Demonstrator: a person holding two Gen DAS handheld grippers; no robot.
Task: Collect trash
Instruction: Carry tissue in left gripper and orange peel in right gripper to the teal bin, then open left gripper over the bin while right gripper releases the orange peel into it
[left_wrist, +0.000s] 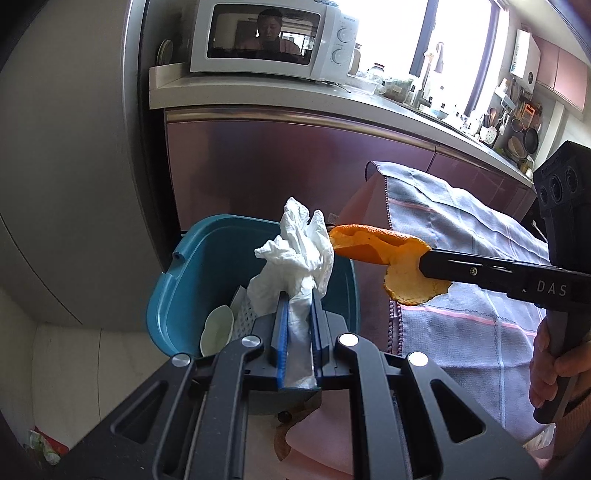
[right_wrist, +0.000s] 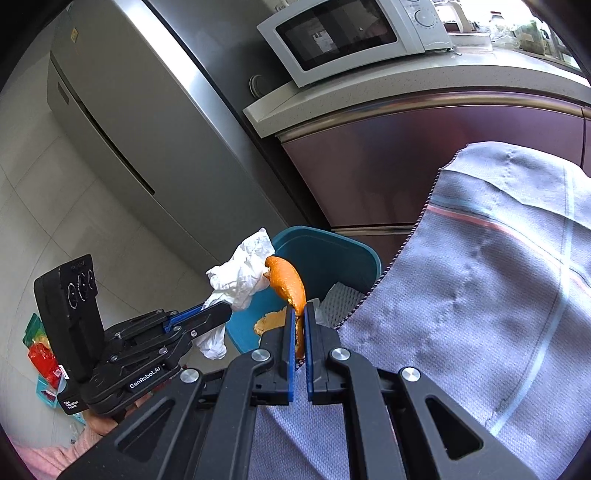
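The left gripper (left_wrist: 297, 306) pinches soft, light crumpled tissue (left_wrist: 295, 254) above the bin (left_wrist: 184, 280). The right gripper (right_wrist: 299, 325) clamps limp orange peel (right_wrist: 286, 282) by its edge.

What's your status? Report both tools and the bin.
Left tool shut on tissue, over bin. Right tool shut on peel, at bin's rim. Bin already holds scraps. Nothing blocking the drop.
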